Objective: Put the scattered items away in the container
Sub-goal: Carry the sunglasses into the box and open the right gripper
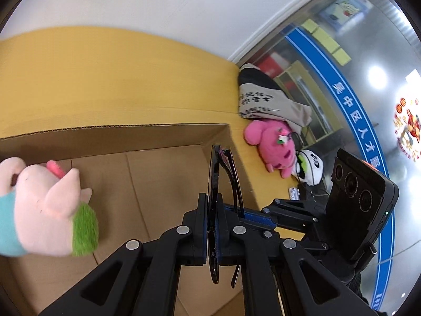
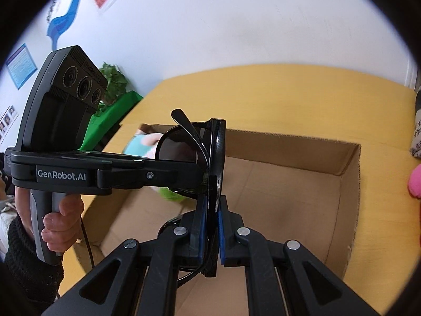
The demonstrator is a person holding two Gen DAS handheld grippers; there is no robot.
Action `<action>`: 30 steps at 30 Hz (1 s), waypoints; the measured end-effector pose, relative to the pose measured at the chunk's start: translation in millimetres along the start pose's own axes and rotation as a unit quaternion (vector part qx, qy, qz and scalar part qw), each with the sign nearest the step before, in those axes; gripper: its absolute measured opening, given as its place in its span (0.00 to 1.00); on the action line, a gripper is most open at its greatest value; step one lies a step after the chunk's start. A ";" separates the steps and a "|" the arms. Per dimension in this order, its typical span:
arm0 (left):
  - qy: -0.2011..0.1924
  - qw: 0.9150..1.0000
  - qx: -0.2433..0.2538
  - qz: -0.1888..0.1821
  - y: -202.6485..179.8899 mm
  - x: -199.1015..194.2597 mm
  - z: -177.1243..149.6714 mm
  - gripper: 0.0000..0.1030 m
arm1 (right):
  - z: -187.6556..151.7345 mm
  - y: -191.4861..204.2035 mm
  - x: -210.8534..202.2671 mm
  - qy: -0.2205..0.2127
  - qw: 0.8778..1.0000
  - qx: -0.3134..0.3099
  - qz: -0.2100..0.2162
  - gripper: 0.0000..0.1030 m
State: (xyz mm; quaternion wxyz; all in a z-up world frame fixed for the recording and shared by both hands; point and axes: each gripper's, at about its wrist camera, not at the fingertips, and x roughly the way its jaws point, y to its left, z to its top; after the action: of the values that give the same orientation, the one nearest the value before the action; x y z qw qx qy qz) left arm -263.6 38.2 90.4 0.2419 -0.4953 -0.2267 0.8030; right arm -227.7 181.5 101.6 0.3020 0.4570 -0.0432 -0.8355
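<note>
Left wrist view: both my grippers, left [image 1: 213, 210] and right [image 2: 212, 210], pinch the sunglasses [image 1: 219, 173] above the cardboard box [image 1: 163, 137] on a yellow table [image 1: 105, 65], white wall [image 1: 158, 0] beyond.

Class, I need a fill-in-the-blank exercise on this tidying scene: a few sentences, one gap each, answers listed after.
1. Both claws grip a pair of black ____.
2. The left claw and right claw hold them above an open ____ box.
3. The pink plush toy lies ____ the box, on the yellow table.

Answers: sunglasses; cardboard; outside
</note>
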 end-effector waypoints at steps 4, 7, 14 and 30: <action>0.024 0.999 -0.024 0.006 24.5 31.4 12.2 0.03 | 2.0 -19.9 29.6 0.025 0.999 0.023 -0.003 0.07; 0.038 0.999 -0.031 0.013 34.6 50.3 17.1 0.03 | 5.8 -37.6 49.8 0.042 0.998 0.043 -0.006 0.07; 0.062 0.997 -0.037 0.026 46.5 78.0 22.5 0.03 | 2.2 -50.8 74.1 0.075 0.995 0.059 -0.027 0.07; 0.076 0.994 -0.049 0.064 61.2 103.3 23.1 0.20 | -11.5 -60.2 107.4 0.105 0.990 0.083 -0.052 0.26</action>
State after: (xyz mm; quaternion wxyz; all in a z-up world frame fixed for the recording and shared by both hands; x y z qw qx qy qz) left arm -335.0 50.9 -8.0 0.1823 -0.5794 -0.2143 0.7649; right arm -289.5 174.4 -5.3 0.2219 0.5669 -0.0565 -0.7913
